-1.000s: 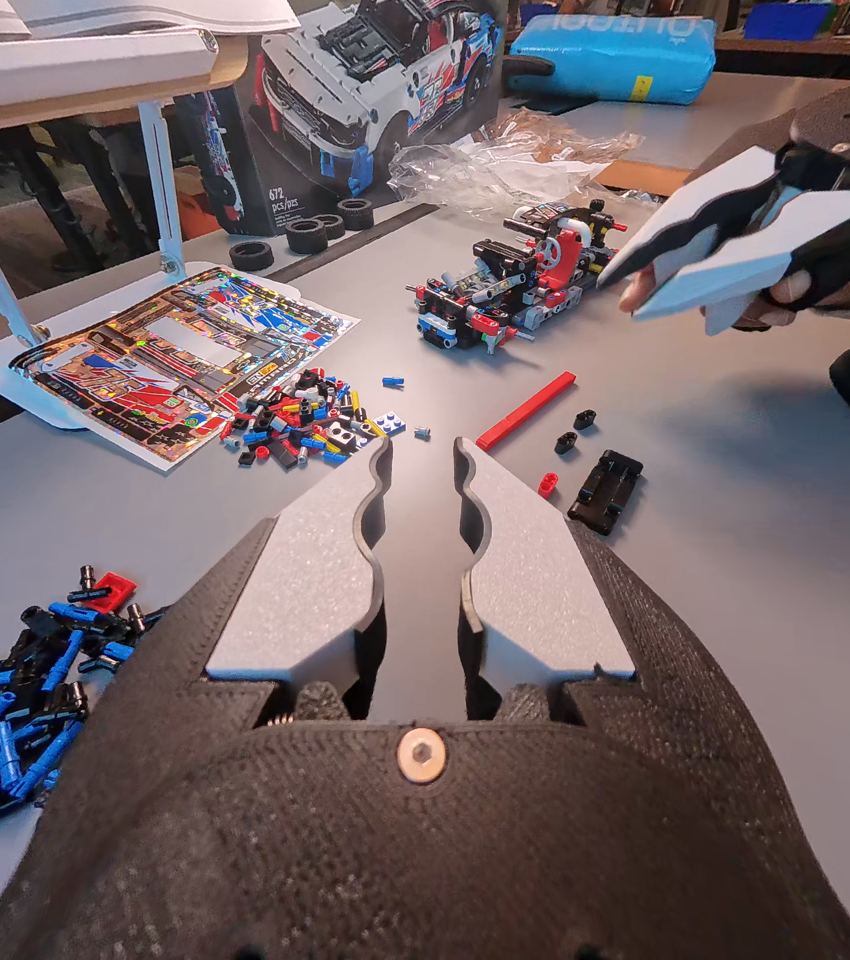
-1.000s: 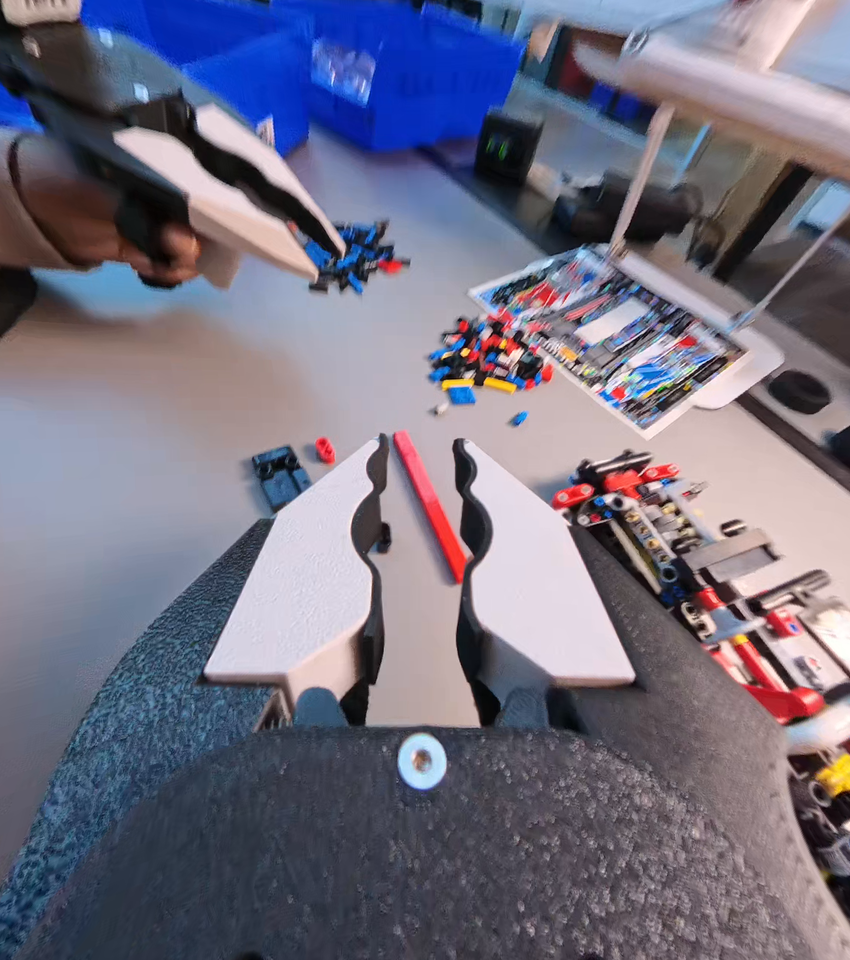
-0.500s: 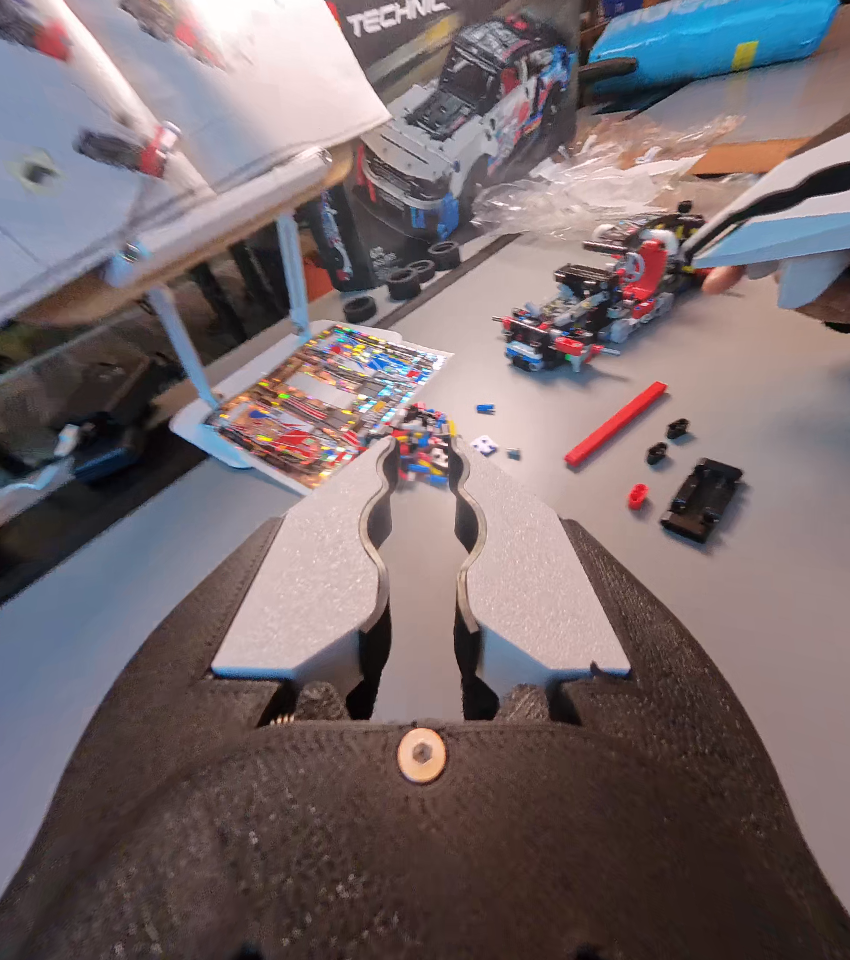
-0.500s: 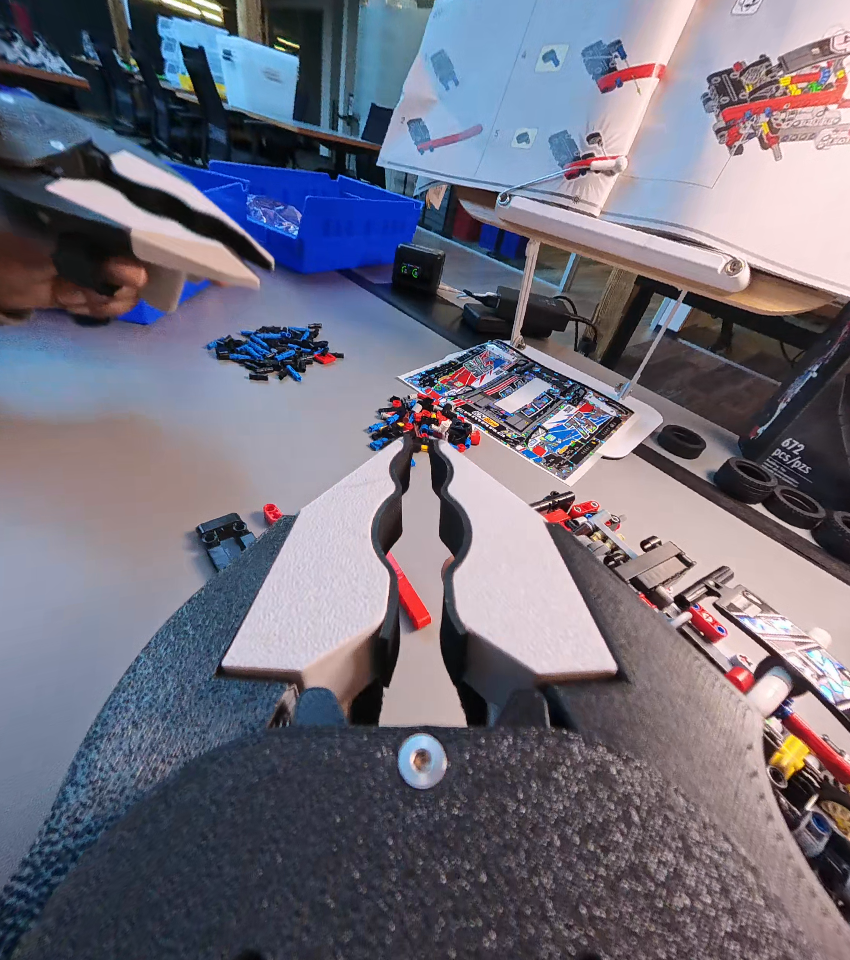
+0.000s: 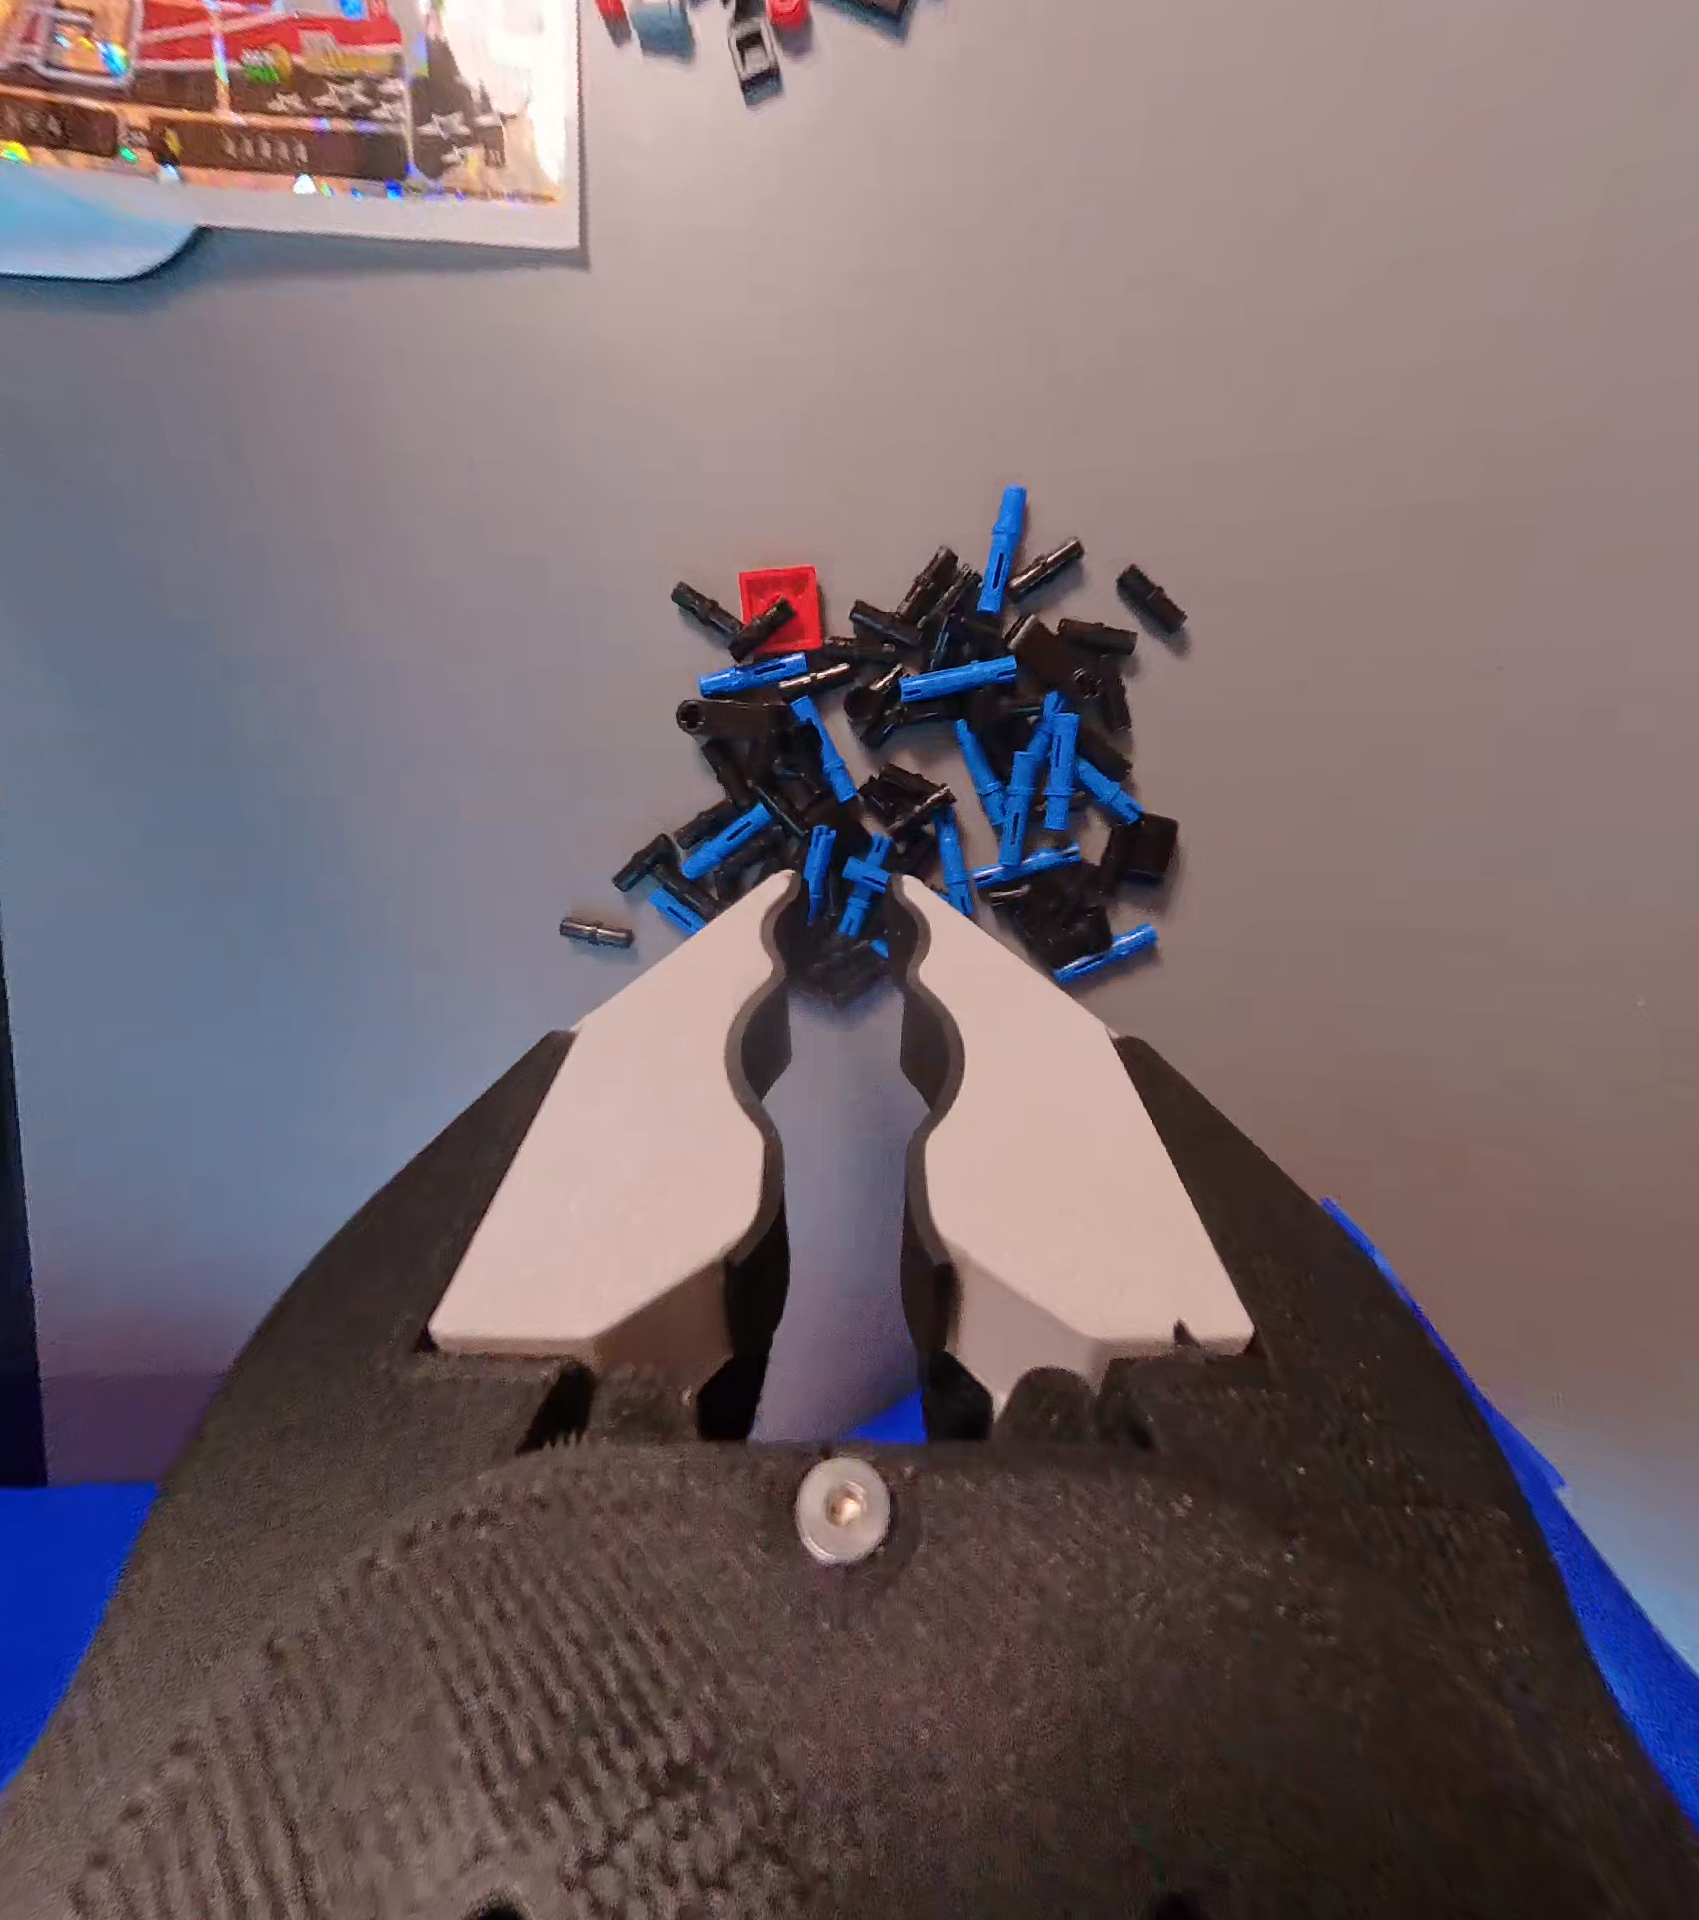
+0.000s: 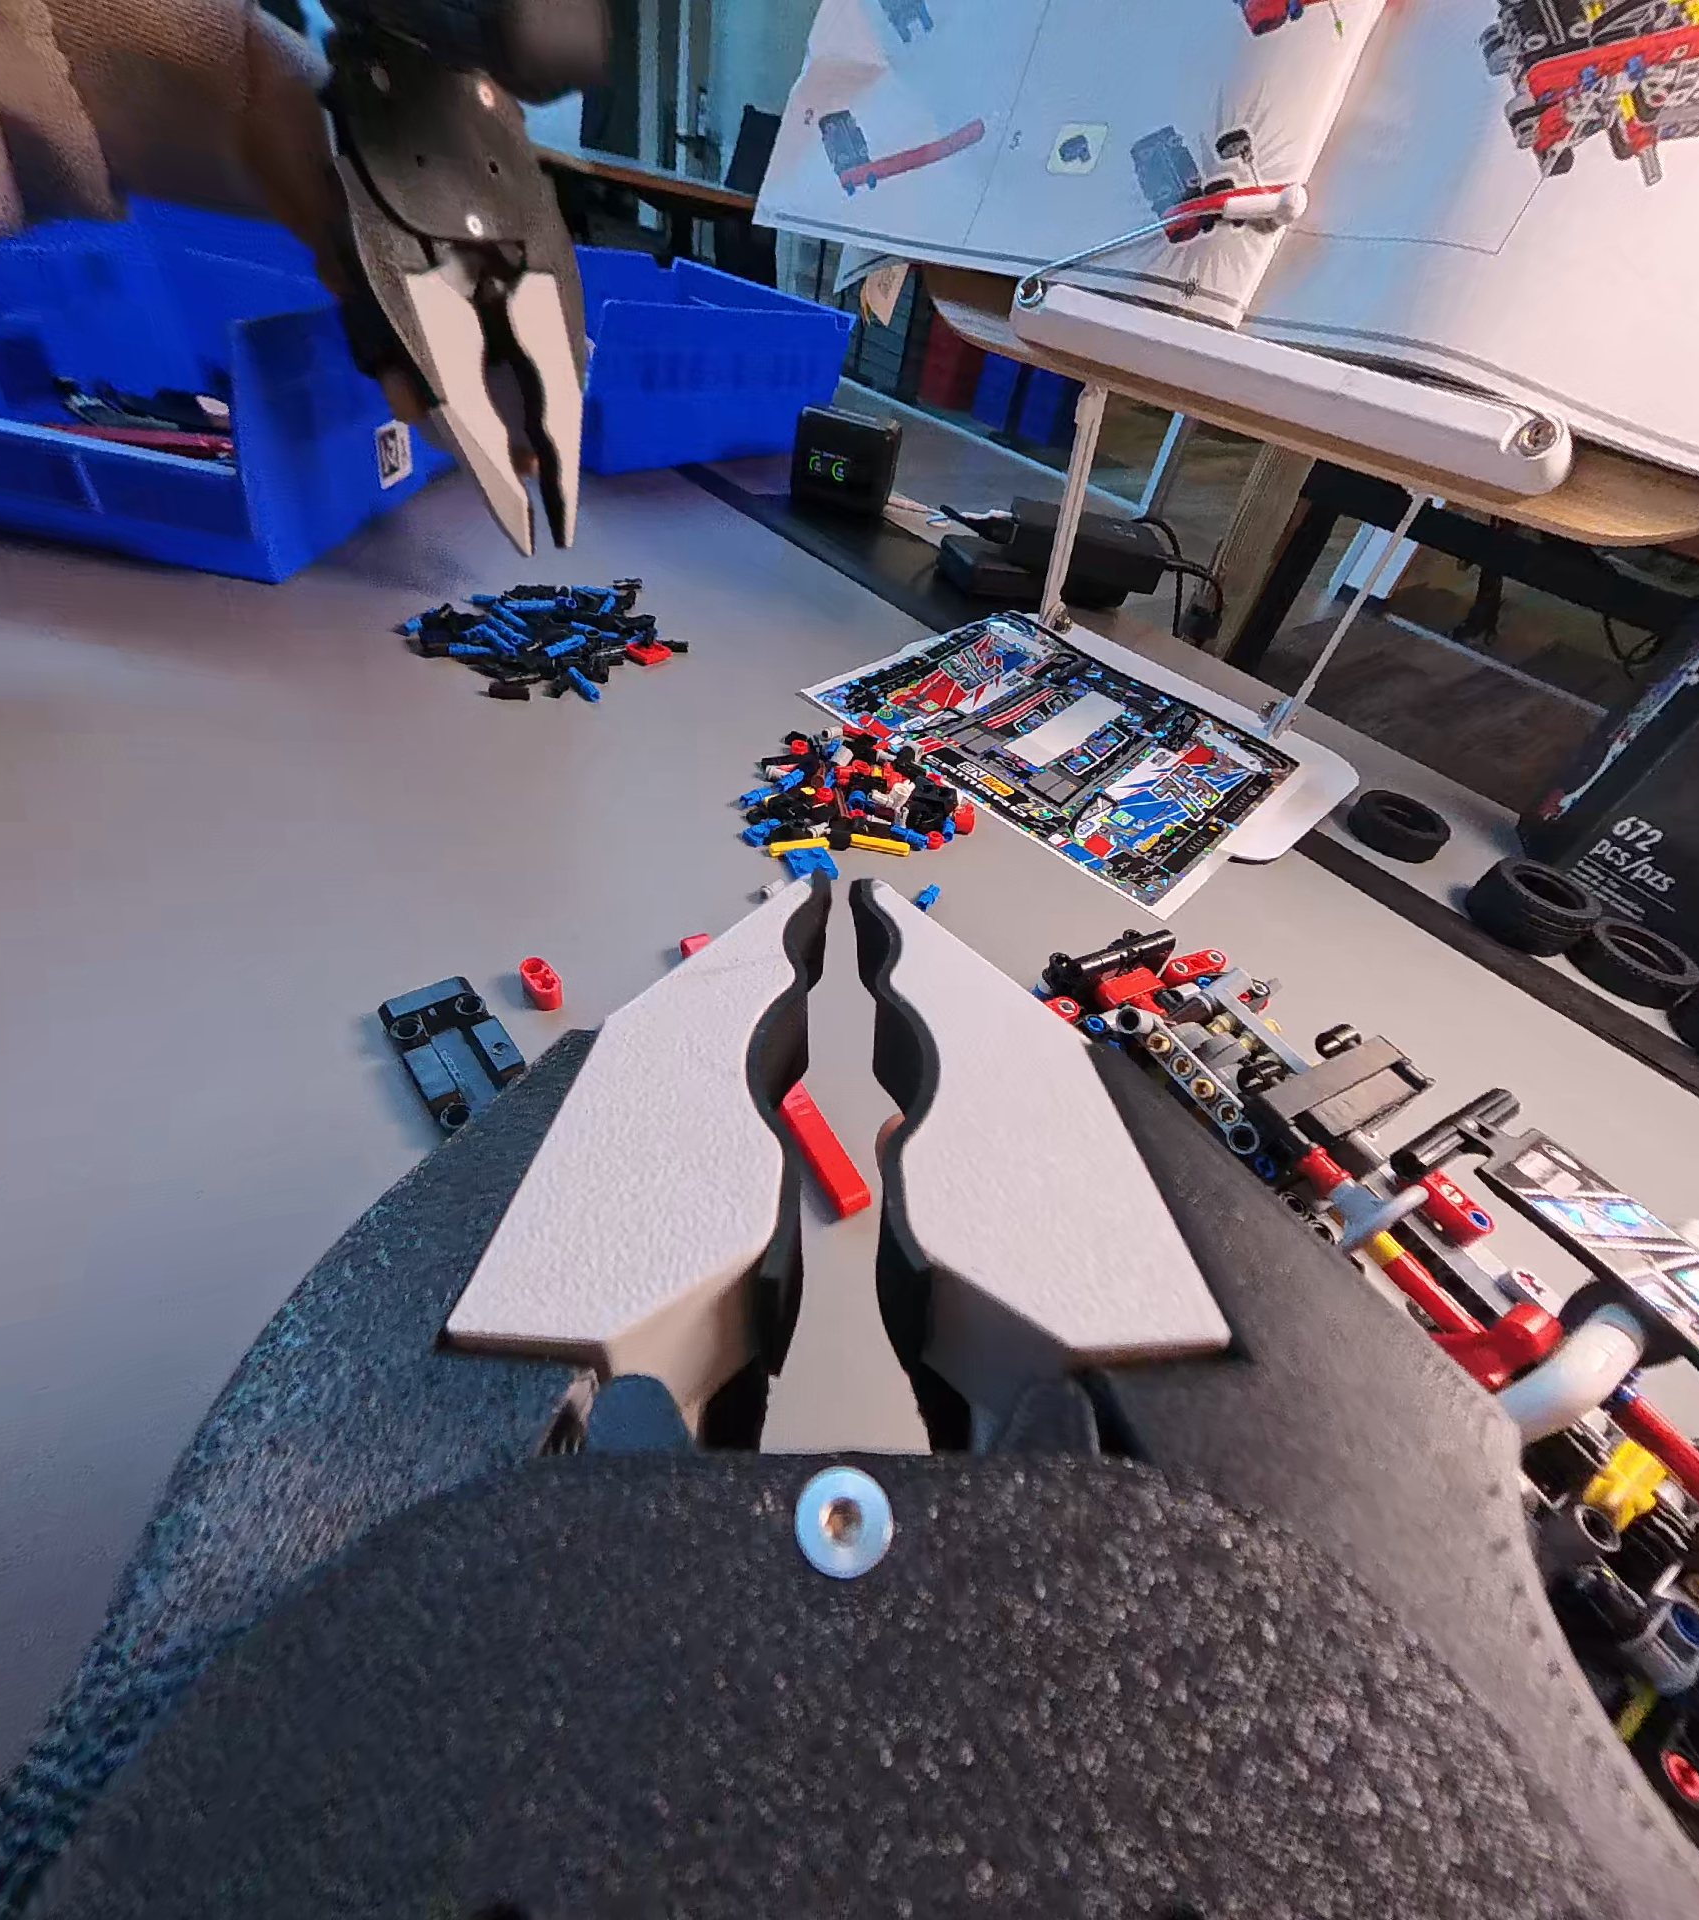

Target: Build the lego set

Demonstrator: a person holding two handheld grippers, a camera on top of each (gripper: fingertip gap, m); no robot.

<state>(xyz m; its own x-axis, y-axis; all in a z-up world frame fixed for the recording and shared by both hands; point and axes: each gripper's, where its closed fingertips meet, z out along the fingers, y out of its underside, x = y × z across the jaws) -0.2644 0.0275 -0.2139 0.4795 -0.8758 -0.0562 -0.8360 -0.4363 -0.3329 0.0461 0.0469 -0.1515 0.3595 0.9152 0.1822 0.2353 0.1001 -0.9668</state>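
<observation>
My left hand-held gripper (image 5: 843,891) hangs point-down over the pile of blue and black pins (image 5: 912,764) on the grey counter (image 5: 1344,520), released, a clear gap between its fingers and nothing in them. The right wrist view shows it from the side (image 6: 535,540), above the same pile (image 6: 544,639) and not touching it. My right hand-held gripper (image 6: 840,888) is nearly clenched, only a slit at the tips, grasping nothing; the red beam (image 6: 824,1148) lies on the counter beneath it.

Writing shows on the set's black box (image 6: 1697,821), on a tag on the blue bin (image 6: 201,416) and on the sticker sheet (image 6: 1053,753); I leave it unread.

Only the right wrist view shows the half-built car chassis (image 6: 1344,1143) just right of my fingers, the mixed small-parts heap (image 6: 850,795), loose tyres (image 6: 1531,904), a black plate piece (image 6: 445,1044) and the open instruction booklet (image 6: 1292,125) on its stand. Only the left wrist view picks out the red square plate (image 5: 779,608) at the pile's far edge.
</observation>
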